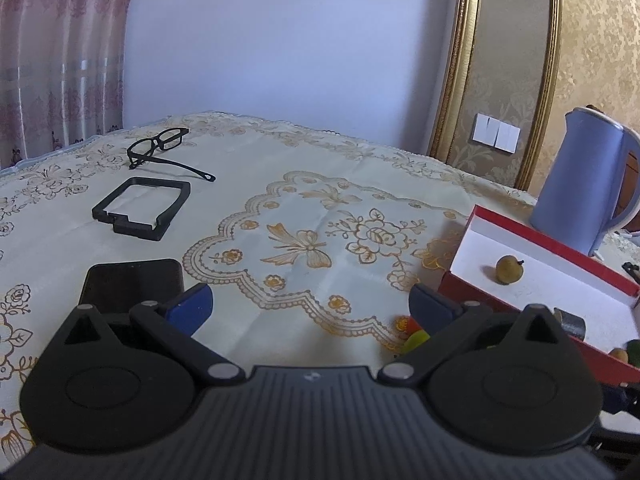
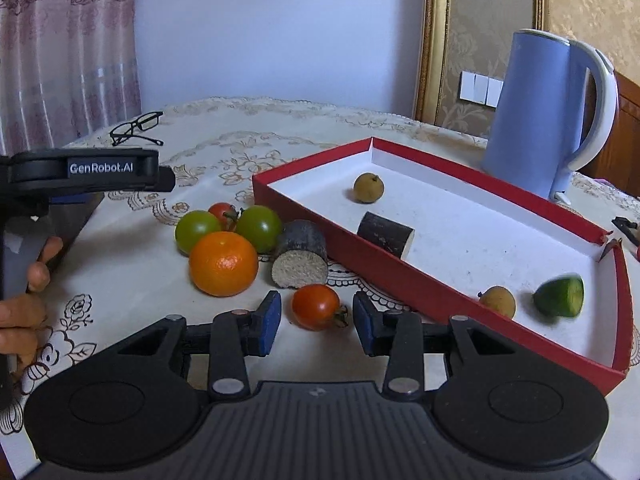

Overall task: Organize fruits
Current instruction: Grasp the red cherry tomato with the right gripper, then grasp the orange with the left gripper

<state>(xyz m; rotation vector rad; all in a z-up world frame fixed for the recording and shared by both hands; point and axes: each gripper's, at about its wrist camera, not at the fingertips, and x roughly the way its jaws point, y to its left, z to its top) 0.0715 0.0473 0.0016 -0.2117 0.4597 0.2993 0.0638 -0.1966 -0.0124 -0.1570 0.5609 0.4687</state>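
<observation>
A red cherry tomato [image 2: 316, 306] lies on the tablecloth between the blue pads of my right gripper [image 2: 317, 303], with a gap on each side; the jaws are open. Behind it sit an orange [image 2: 223, 264], two green tomatoes [image 2: 198, 230], a small red tomato [image 2: 222, 212] and a dark cane piece [image 2: 300, 256]. The red box [image 2: 440, 292] to the right holds two brown longans [image 2: 368, 188], another cane piece [image 2: 384, 232] and a green lime half [image 2: 560, 296]. My left gripper [image 1: 310, 296] is open wide over bare cloth, left of the box [image 1: 560, 248].
A blue kettle [image 2: 544, 120] stands behind the box. Glasses [image 1: 160, 146], a black frame [image 1: 140, 208] and a dark phone [image 1: 132, 284] lie on the left of the table. A hand [image 2: 36, 272] grips the left tool at the right wrist view's left edge.
</observation>
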